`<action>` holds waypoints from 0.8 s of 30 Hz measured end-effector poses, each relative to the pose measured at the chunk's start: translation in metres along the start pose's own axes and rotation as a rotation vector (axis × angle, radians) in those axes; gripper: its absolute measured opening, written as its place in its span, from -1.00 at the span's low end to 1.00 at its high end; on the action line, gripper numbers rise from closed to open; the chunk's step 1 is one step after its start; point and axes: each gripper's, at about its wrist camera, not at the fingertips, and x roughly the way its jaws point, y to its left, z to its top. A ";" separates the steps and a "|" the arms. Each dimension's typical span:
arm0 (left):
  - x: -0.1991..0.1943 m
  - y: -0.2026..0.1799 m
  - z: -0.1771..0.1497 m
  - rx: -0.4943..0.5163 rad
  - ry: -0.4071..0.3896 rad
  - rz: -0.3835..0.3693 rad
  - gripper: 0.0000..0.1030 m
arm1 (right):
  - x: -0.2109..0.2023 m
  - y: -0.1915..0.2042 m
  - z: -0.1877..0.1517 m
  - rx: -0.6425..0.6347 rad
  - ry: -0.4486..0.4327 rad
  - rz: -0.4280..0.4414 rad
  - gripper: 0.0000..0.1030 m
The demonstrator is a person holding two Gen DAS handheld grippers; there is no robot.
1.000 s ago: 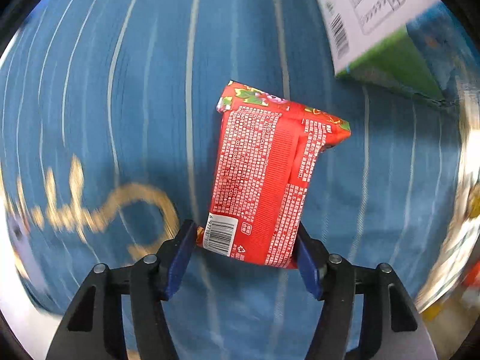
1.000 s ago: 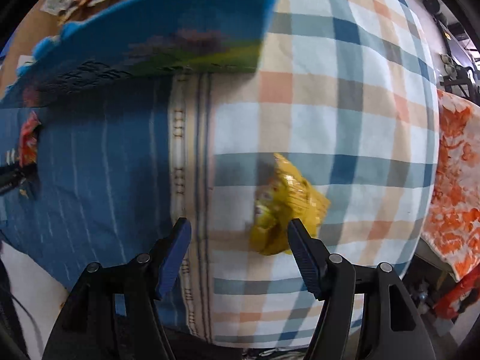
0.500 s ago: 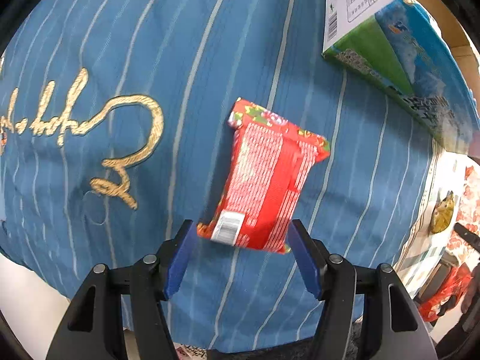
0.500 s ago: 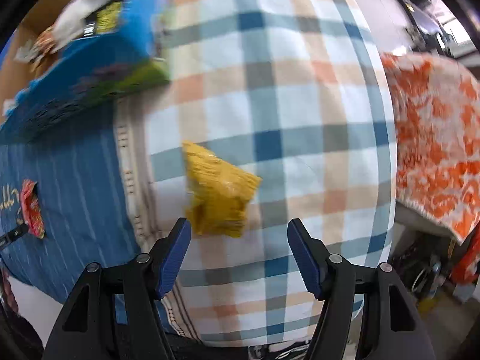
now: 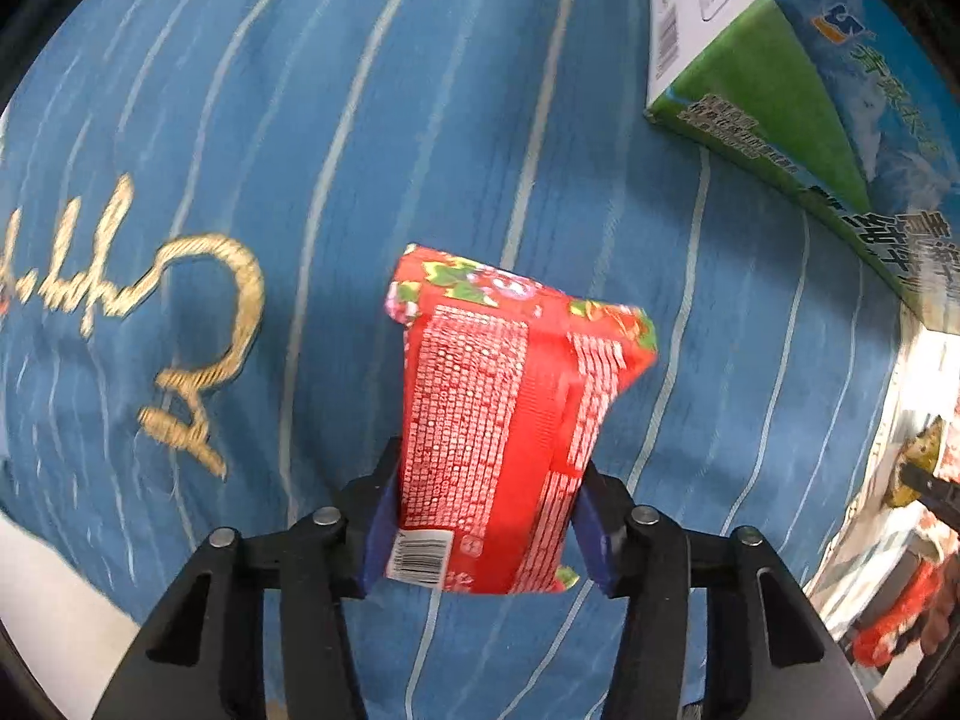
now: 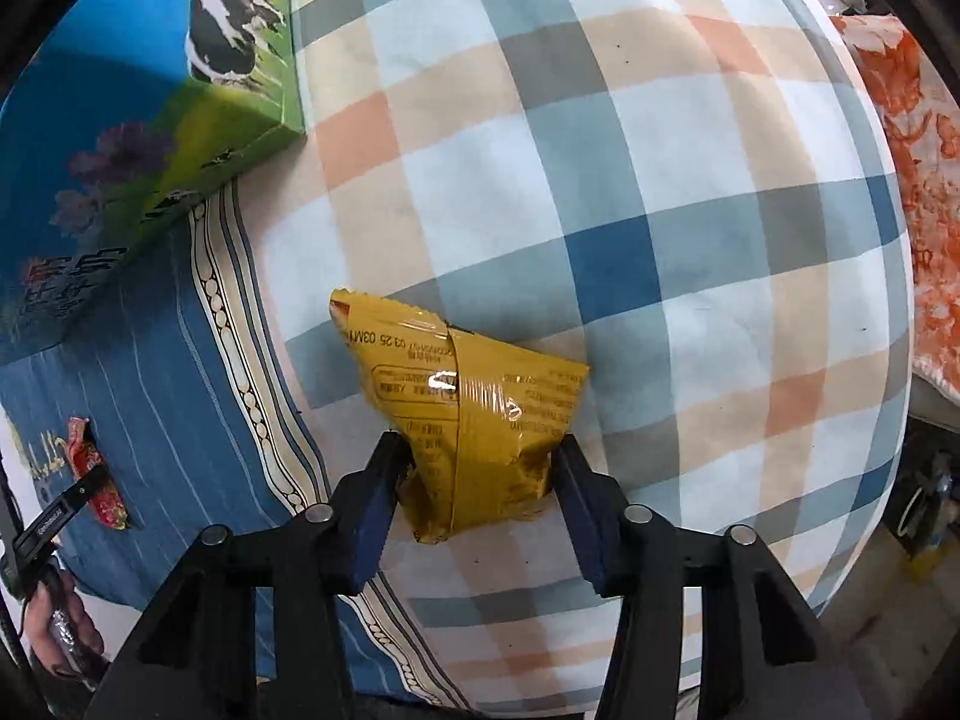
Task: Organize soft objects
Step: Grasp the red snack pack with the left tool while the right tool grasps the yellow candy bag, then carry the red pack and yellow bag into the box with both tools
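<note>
A red snack packet [image 5: 504, 408] with white print lies between the blue pads of my left gripper [image 5: 486, 516], which is shut on its lower end, above a blue striped cloth [image 5: 360, 150]. A yellow snack packet [image 6: 468, 414] is held at its lower end by my right gripper [image 6: 477, 498], shut on it, over a checked cloth [image 6: 660, 180]. The red packet and left gripper also show small in the right wrist view [image 6: 96, 474].
A milk carton box [image 5: 798, 90] with green and blue print stands at the back, also seen in the right wrist view [image 6: 138, 120]. An orange patterned cloth [image 6: 912, 180] lies at the far right. Gold embroidery [image 5: 180, 330] marks the blue cloth.
Both grippers have closed in on their packets. The left pads now squeeze the red packet and the right pads pinch the yellow one, which earlier lay loose ahead of open fingers.
</note>
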 end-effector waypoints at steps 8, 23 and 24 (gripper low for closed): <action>-0.011 -0.037 -0.048 -0.023 -0.048 0.020 -0.11 | -0.021 0.038 -0.024 -0.148 -0.074 -0.057 -0.25; -0.099 -0.151 -0.098 0.174 -0.253 -0.021 -0.11 | -0.094 0.124 -0.104 -0.352 -0.226 0.096 -0.30; -0.108 -0.157 -0.098 0.183 -0.268 -0.029 -0.12 | -0.099 0.125 -0.104 -0.360 -0.236 0.100 -0.30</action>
